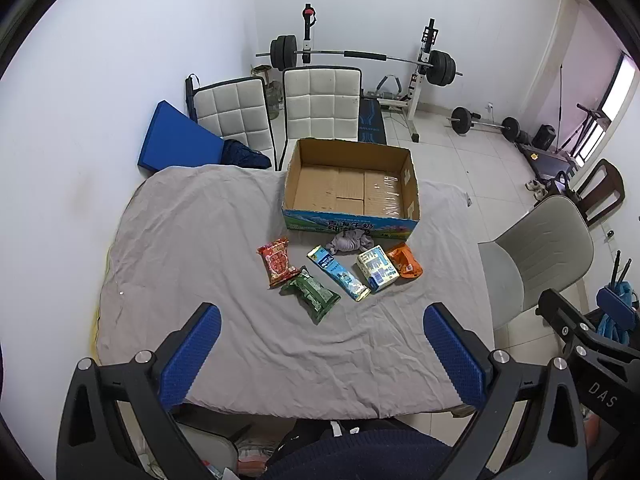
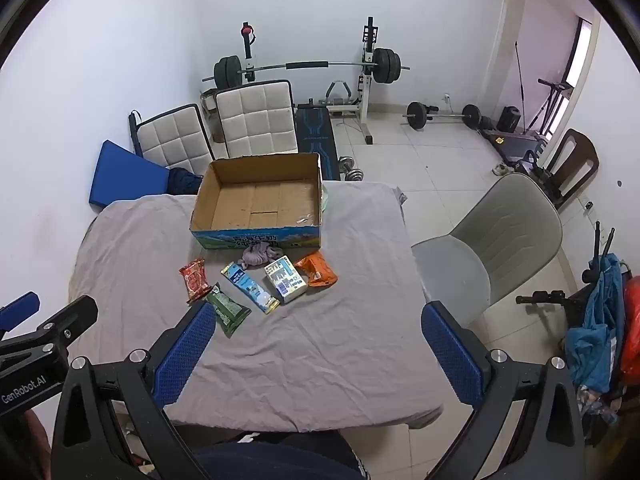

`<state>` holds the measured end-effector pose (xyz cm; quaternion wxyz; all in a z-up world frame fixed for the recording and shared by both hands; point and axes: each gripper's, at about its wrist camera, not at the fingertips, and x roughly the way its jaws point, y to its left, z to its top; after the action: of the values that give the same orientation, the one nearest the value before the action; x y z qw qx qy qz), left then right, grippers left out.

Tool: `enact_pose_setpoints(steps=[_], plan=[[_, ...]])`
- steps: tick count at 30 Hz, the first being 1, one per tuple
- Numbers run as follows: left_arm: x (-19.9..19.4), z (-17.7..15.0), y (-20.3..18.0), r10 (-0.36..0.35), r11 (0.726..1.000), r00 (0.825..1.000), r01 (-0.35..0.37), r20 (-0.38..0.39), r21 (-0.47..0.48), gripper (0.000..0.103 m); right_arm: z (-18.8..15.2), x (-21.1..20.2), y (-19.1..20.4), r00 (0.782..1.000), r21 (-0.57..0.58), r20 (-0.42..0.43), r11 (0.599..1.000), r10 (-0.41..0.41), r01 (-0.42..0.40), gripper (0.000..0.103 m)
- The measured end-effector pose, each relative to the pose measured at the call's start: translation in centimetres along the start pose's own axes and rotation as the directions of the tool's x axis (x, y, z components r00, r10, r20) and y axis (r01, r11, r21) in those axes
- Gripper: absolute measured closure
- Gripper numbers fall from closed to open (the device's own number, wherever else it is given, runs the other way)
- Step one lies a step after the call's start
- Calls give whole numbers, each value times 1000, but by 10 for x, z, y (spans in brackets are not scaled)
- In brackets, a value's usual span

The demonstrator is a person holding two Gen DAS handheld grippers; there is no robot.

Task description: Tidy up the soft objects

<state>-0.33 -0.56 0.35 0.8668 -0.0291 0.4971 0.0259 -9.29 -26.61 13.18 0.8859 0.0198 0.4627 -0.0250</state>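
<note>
An open, empty cardboard box [image 1: 352,184] [image 2: 260,204] stands at the far side of a table under a grey cloth [image 1: 192,248] [image 2: 132,240]. In front of it lie a crumpled grey cloth item [image 1: 348,242] [image 2: 260,255], a red packet [image 1: 277,261] [image 2: 195,275], a green packet [image 1: 312,294] [image 2: 228,309], a long light-blue packet [image 1: 340,273] [image 2: 250,287], a white-blue pack [image 1: 377,268] [image 2: 286,278] and an orange packet [image 1: 405,260] [image 2: 317,269]. My left gripper [image 1: 322,354] is open and empty above the near table edge. My right gripper [image 2: 316,352] is open and empty, beside it.
Two white padded chairs [image 1: 316,100] and a blue mat [image 1: 176,140] stand behind the table. A grey chair [image 2: 488,240] stands to the right. A barbell rack [image 2: 308,68] and loose weights [image 2: 440,114] fill the far floor.
</note>
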Motion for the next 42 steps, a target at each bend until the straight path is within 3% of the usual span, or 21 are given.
enact_pose_setpoints(steps=[42], plan=[[3, 4, -8, -13, 1000, 1000, 13, 5, 5, 0, 8, 2, 1, 1000, 11, 19, 1000, -21, 21, 0]])
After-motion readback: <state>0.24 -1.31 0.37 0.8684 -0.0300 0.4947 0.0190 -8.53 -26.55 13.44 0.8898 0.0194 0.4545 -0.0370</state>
